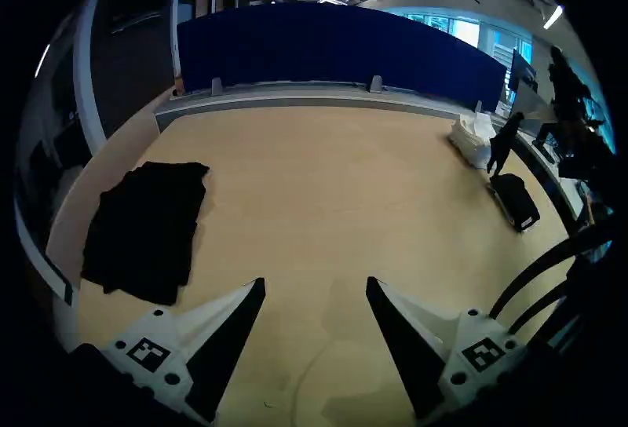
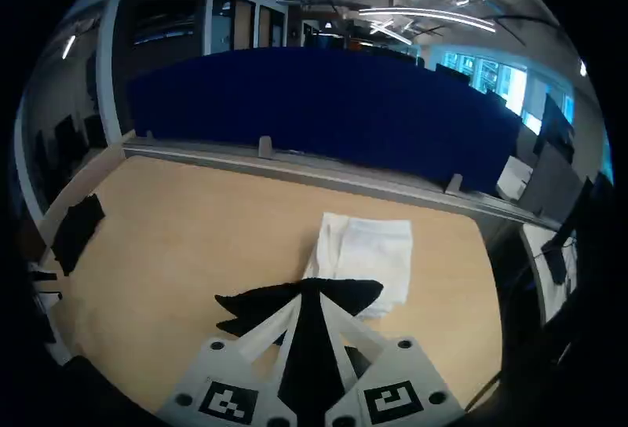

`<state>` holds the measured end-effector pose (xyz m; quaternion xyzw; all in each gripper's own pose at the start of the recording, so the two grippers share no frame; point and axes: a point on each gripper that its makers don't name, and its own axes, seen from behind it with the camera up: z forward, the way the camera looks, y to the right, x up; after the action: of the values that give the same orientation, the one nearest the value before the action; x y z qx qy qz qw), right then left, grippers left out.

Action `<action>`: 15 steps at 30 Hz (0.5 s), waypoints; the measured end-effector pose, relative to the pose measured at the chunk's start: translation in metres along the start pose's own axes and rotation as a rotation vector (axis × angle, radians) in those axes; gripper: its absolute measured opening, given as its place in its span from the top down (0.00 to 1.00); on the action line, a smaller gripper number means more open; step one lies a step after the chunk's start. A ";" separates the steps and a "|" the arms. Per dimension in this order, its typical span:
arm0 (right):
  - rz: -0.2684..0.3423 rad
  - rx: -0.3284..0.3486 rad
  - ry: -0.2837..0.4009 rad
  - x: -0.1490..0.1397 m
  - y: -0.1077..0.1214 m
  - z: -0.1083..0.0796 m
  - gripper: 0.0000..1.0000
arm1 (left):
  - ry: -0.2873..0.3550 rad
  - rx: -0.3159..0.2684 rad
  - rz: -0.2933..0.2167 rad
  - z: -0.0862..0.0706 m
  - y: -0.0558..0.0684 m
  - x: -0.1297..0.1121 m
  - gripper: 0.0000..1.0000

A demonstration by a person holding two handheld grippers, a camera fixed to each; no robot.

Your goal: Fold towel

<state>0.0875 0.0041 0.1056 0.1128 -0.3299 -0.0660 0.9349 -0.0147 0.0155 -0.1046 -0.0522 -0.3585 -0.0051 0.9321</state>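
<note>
In the left gripper view a black towel [image 1: 145, 227] lies crumpled flat on the wooden table [image 1: 330, 184], to the left of and just ahead of my left gripper [image 1: 314, 282]. That gripper is open, with bare table between its fingers. In the right gripper view my right gripper [image 2: 314, 287] is shut on a piece of black cloth [image 2: 263, 305] that spreads to the left of the fingertips and partly overlaps a stack of folded white towels [image 2: 369, 258]. The black towel [image 2: 78, 227] sits at the table's far left edge.
A blue partition [image 1: 337, 46] with a grey rail runs along the table's back edge. White towels [image 1: 473, 140] and a black box-like object [image 1: 516, 201] sit at the right end of the table. A black chair frame [image 1: 549, 270] stands off the right edge.
</note>
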 end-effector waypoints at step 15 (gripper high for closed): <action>0.121 -0.072 -0.071 -0.081 0.029 -0.041 0.99 | -0.001 -0.014 0.017 0.002 0.006 0.004 0.04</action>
<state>0.0517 0.0555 0.0333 0.0566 -0.3664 -0.0249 0.9284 -0.0127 0.0221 -0.1014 -0.0616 -0.3585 0.0004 0.9315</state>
